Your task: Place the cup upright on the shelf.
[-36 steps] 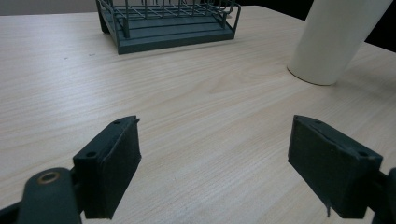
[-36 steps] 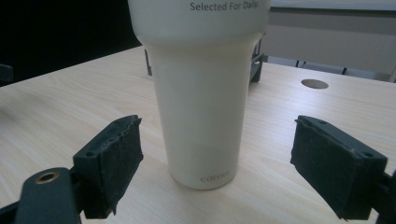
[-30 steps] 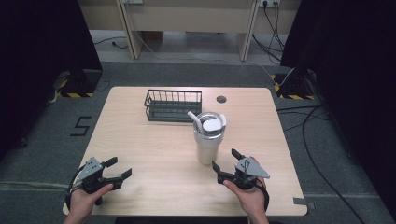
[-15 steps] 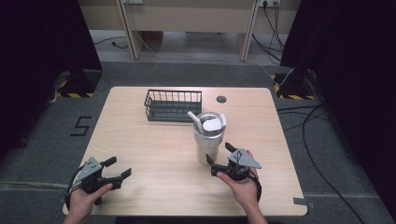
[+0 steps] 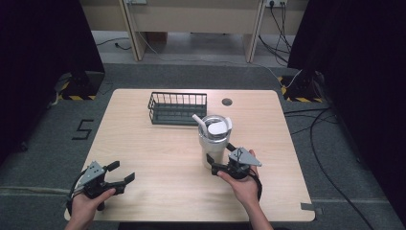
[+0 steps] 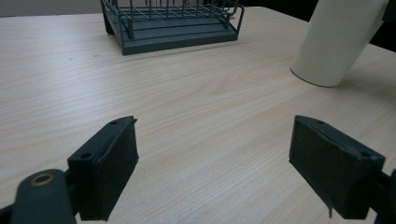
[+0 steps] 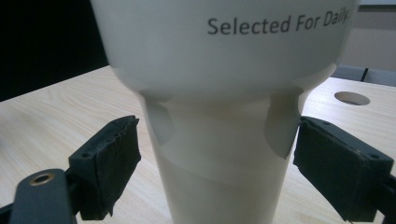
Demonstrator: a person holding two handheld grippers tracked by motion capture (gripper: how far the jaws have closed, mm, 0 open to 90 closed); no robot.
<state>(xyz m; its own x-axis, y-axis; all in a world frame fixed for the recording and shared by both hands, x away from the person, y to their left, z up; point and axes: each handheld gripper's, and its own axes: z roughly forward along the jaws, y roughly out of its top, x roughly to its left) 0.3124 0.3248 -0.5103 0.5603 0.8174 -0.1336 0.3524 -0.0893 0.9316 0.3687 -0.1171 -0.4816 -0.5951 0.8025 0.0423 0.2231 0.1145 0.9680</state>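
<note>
High view: the tumbler [image 5: 214, 140] is standing upright near the middle of the table [image 5: 143, 143], just in front of the wire basket [image 5: 177, 108]. The right gripper [image 5: 218, 161] is sitting at the tumbler's near side, low on its body, with the jaws spread to either side of it, a placement suited to a grasp on the narrow part. The left gripper [image 5: 122, 173] is resting well apart at the near left corner, jaws released, likely keeping clear of the working area.

Left gripper view: the jaws are standing wide apart over bare wood and are holding nothing. The tumbler [image 6: 336, 42] and basket [image 6: 173, 23] are lying ahead.

Right gripper view: the tumbler [image 7: 219, 140] is standing between the jaws at its tapered lower section, below the wider cup. A gap is showing at the left pad; the right pad appears to be just short of contact, though the close view makes that uncertain. The grip is not yet closed.
</note>
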